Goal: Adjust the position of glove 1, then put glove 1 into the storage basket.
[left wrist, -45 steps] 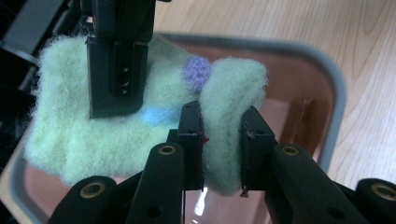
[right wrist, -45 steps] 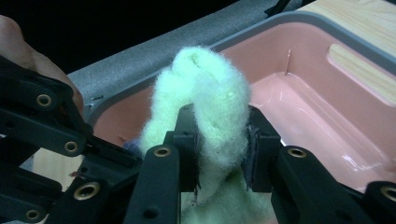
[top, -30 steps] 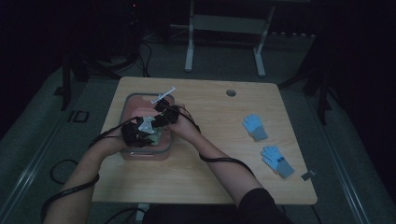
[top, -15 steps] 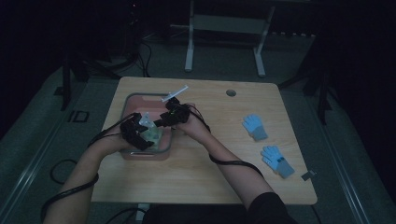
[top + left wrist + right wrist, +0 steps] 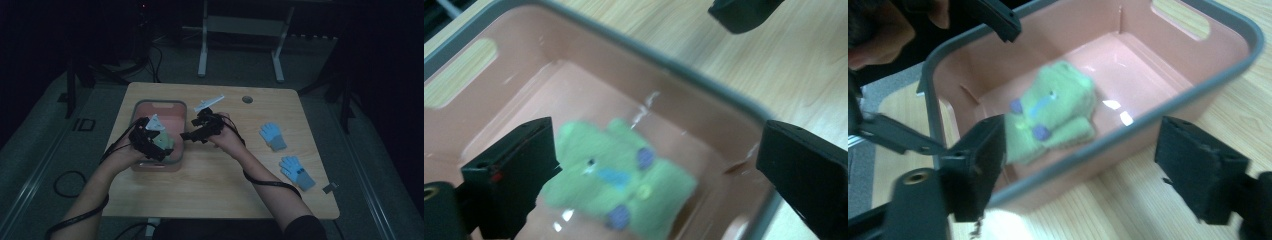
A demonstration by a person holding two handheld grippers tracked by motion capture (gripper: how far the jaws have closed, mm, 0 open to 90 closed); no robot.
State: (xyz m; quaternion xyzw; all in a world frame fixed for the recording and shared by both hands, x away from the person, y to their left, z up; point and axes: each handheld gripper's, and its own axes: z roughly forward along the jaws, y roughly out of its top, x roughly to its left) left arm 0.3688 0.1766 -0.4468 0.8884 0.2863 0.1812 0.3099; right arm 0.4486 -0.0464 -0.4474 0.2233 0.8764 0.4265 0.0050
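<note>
Left gripper view: green glove (image 5: 616,187) in pink bin (image 5: 704,70) | both grippers' jaws just opened, empty | risk: jaw catches bin rim, tips it

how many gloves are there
3, perhaps more hidden. A green glove lies in the pink bin. Two blue gloves lie on the table's right side: far one, near one.
</note>
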